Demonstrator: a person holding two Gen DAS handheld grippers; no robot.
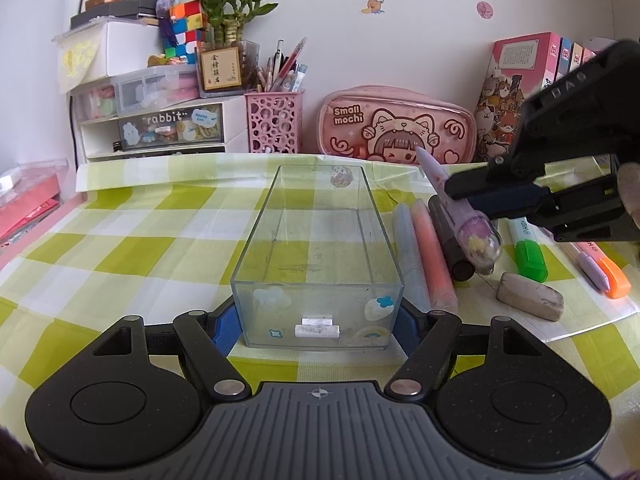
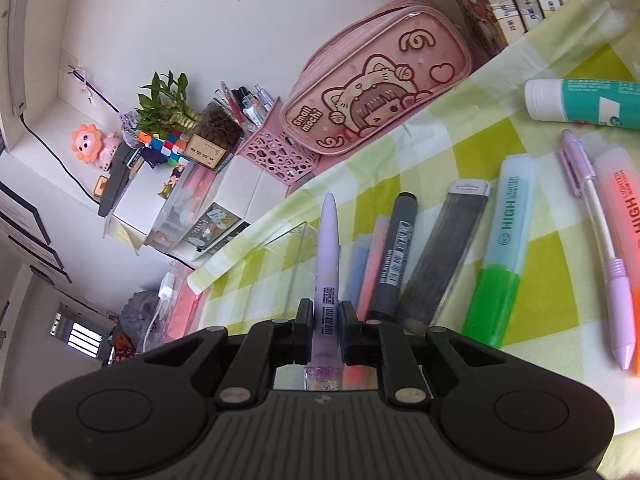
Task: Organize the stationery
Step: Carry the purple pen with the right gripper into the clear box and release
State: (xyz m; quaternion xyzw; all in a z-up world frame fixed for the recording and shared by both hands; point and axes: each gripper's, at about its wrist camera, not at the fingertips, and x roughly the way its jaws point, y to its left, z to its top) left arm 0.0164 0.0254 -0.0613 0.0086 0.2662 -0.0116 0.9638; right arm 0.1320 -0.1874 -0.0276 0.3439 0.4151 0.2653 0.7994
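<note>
A clear plastic box (image 1: 316, 256) stands on the checked cloth, and my left gripper (image 1: 316, 326) grips its near end with a blue pad on each side. The box holds only small white pieces. My right gripper (image 1: 474, 196) is shut on a purple pen (image 1: 460, 210), lifted just right of the box. In the right wrist view the purple pen (image 2: 327, 256) points forward between the fingers of the right gripper (image 2: 326, 330), beside the box's wall (image 2: 280, 248).
Right of the box lie blue and pink pens (image 1: 424, 256), a black marker (image 1: 450, 240), a green highlighter (image 1: 528, 252), an orange highlighter (image 1: 608, 276) and an eraser (image 1: 530, 296). A lead case (image 2: 440, 248), glue stick (image 2: 584, 100) and pink pencil case (image 1: 396, 126) are nearby.
</note>
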